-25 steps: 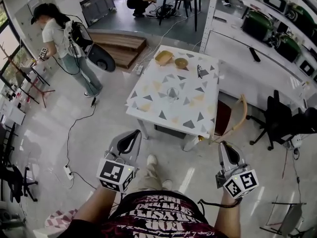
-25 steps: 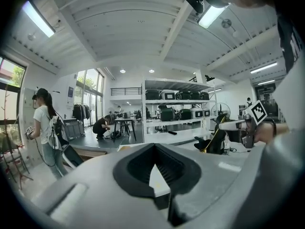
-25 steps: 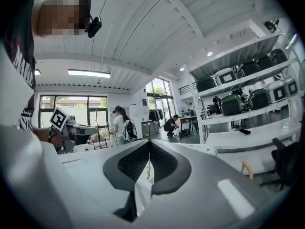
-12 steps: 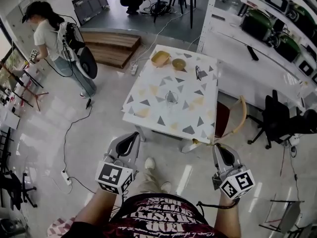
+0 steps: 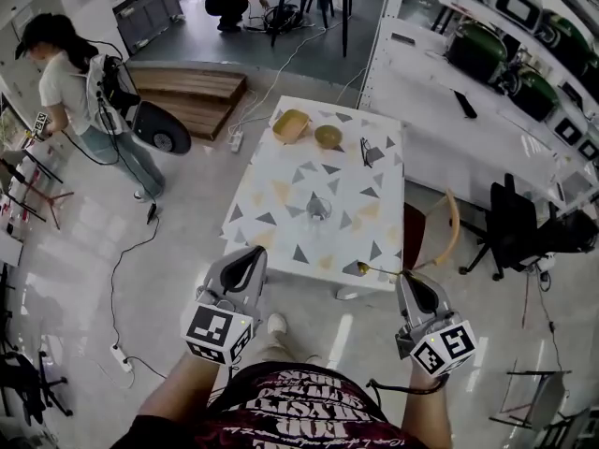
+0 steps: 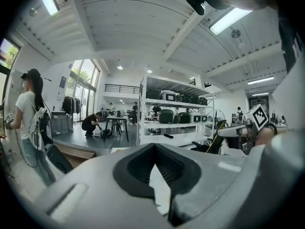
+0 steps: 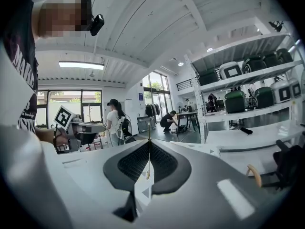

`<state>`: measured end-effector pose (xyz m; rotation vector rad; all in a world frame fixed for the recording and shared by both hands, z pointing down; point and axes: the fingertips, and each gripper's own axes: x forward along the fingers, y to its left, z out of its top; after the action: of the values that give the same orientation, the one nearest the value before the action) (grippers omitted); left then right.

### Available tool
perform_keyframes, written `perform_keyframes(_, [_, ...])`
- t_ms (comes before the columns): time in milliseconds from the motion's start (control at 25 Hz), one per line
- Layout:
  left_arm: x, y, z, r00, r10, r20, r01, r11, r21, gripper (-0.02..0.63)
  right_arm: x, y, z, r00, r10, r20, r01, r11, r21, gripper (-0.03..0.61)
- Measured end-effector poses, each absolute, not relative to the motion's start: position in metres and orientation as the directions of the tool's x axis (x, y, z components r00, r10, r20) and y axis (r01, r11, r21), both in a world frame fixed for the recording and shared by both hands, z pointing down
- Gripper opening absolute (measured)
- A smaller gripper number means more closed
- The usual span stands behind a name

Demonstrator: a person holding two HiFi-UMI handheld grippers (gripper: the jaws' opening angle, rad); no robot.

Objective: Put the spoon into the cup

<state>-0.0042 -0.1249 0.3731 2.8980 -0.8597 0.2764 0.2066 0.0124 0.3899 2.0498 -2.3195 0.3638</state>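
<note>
Table (image 5: 271,204) nearer than a second ago; spoon (image 5: 376,269) tight in right gripper (image 5: 409,279); left gripper (image 5: 255,254) closed, empty.

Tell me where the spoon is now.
In the head view the spoon is right of centre, gripped by the right gripper, at the near right corner of the table, nearer to the person than the cup.

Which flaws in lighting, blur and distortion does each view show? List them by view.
Head view: wide-angle bend tilts the shelving; bright glare streaks the floor. Left gripper view: fisheye, black corners, ceiling lamp blown out, left gripper soft up close. Right gripper view: same fisheye; the spoon is only a thin edge-on line in the right gripper.
</note>
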Motion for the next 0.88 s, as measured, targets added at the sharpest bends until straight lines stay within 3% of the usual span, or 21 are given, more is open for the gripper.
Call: perform_keyframes(880, [0.011,-0.263,0.365,0.878,-0.441,0.183,-0.458,-0.886,0.064,0.000,0.203,-0.128,0.363,-0.074,-0.987,0.142,-0.990,0.055,-0.128,0.035])
